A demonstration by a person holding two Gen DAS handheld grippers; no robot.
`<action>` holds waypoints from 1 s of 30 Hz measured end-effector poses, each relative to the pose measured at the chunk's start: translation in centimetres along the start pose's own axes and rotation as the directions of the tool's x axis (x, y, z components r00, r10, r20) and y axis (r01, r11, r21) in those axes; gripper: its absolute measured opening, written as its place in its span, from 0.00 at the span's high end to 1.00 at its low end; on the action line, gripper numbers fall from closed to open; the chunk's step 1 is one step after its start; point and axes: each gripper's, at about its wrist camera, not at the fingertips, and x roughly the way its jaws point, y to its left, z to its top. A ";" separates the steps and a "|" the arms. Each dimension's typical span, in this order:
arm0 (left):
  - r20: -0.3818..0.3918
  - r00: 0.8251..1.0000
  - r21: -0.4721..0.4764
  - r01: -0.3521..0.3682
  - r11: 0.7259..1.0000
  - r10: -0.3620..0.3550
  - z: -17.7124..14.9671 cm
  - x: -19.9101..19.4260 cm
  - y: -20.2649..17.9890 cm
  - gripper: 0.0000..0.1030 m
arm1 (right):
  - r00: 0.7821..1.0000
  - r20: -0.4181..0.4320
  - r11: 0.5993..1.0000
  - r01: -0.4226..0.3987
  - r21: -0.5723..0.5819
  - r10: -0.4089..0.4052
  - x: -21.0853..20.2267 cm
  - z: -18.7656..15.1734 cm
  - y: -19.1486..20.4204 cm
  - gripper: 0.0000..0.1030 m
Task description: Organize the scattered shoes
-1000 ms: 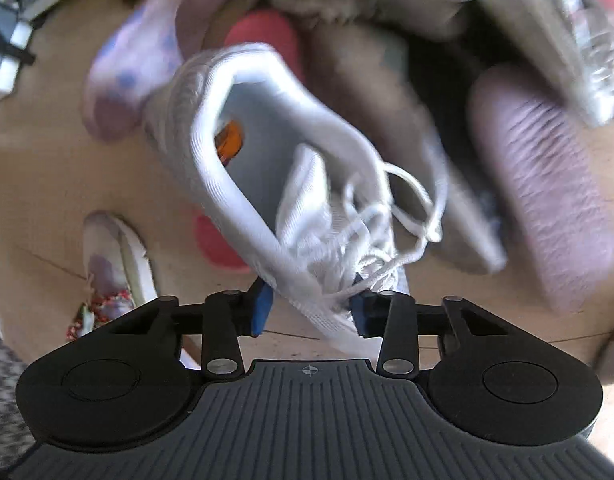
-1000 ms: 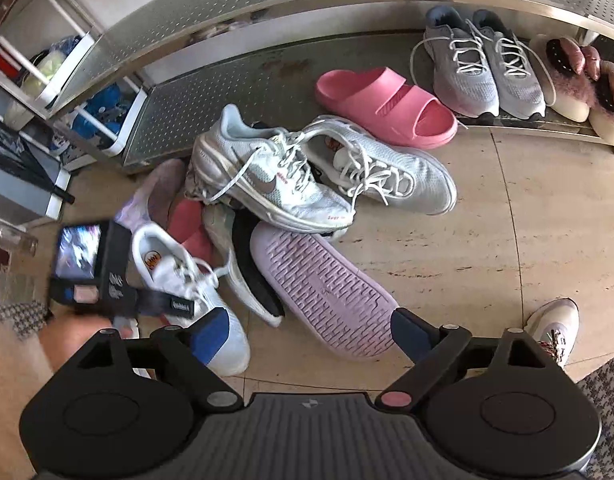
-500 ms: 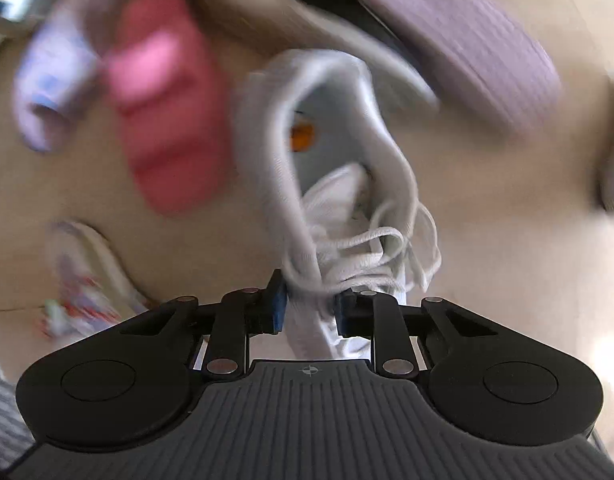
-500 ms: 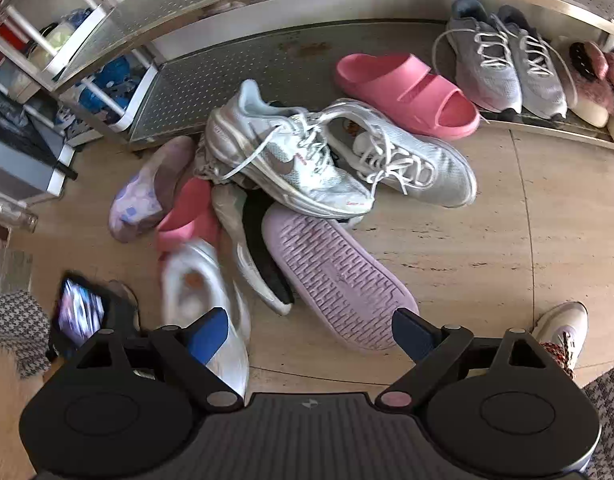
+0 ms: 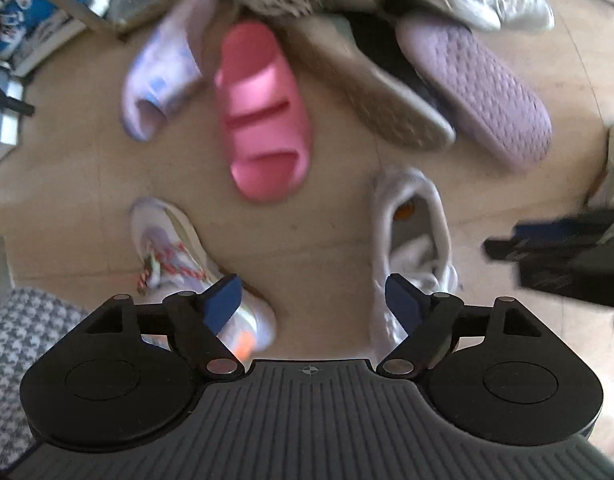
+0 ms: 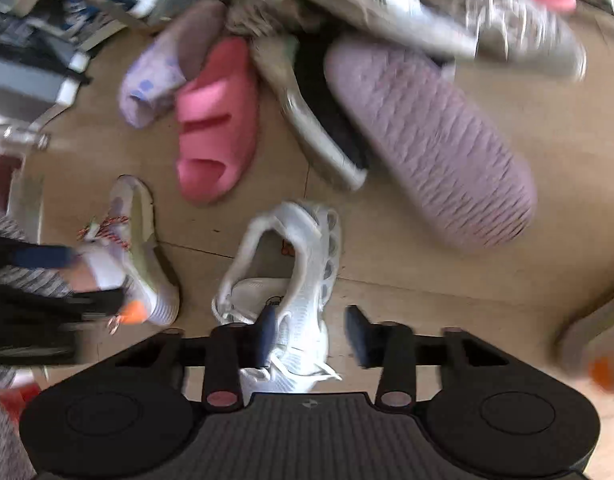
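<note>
A white lace-up sneaker (image 5: 411,248) lies on the beige floor, just right of my left gripper (image 5: 313,300). That gripper's jaws are opening, with only bare floor between the blue pads. In the right wrist view my right gripper (image 6: 313,332) straddles the outer side wall of the same sneaker (image 6: 307,276). Its jaws are closing: the left pad sits inside the shoe's mouth and a sliver of floor shows before the right pad. A pink slide (image 5: 263,116) and a multicoloured sneaker (image 5: 179,264) lie nearby.
An upturned lilac slide (image 6: 427,140), a patterned lilac slipper (image 5: 163,68) and grey sneakers (image 6: 487,12) are heaped by the metal shoe rack at the top. A white shelf unit (image 5: 47,8) stands far left. A houndstooth mat (image 5: 23,340) lies at the lower left.
My left gripper let go of the white sneaker, opened and rose; the shoe now lies on the floor. My right gripper dropped down over it and its jaws narrowed.
</note>
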 end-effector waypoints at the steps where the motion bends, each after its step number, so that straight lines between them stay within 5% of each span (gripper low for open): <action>1: 0.010 1.000 -0.007 0.015 1.000 -0.015 -0.1 0.4 0.2 0.23 | 1.000 0.015 1.000 0.003 0.023 -0.003 0.9 -0.4 0.2 0.67; 5: -0.056 0.998 0.058 0.017 0.998 -0.014 -0.6 3.4 -1.0 0.30 | 0.999 0.037 0.991 0.003 0.132 -0.008 3.5 -1.4 1.3 0.67; 8: -0.077 0.997 0.104 -0.019 0.994 0.027 -0.5 4.3 -1.4 0.27 | 0.997 -0.025 0.990 0.076 0.115 -0.074 5.2 -1.3 2.3 0.76; 14: -0.089 0.995 0.075 -0.041 0.996 0.048 0.1 5.4 -0.6 0.24 | 0.984 -0.049 0.981 0.177 0.082 -0.174 8.6 -0.8 3.3 0.75; 20: -0.126 0.992 0.039 -0.013 0.999 0.018 -0.3 6.5 -0.4 0.24 | 0.972 -0.020 0.968 0.234 0.094 -0.233 7.0 -1.5 2.2 0.87; 26: -0.087 0.996 0.066 -0.010 0.998 0.016 -0.2 6.0 -1.5 0.24 | 0.928 0.020 0.911 0.360 0.199 -0.371 4.1 -2.0 -3.1 0.87; 28: -0.082 0.997 0.073 -0.005 0.997 0.011 -0.1 6.0 -1.9 0.24 | 0.936 0.050 0.904 0.322 0.282 -0.349 3.3 -1.3 -5.0 0.86; 30: -0.077 0.997 0.091 -0.004 0.996 0.011 -0.2 6.0 -2.5 0.24 | 0.922 0.098 0.910 0.345 0.229 -0.374 3.1 -0.2 -5.0 0.86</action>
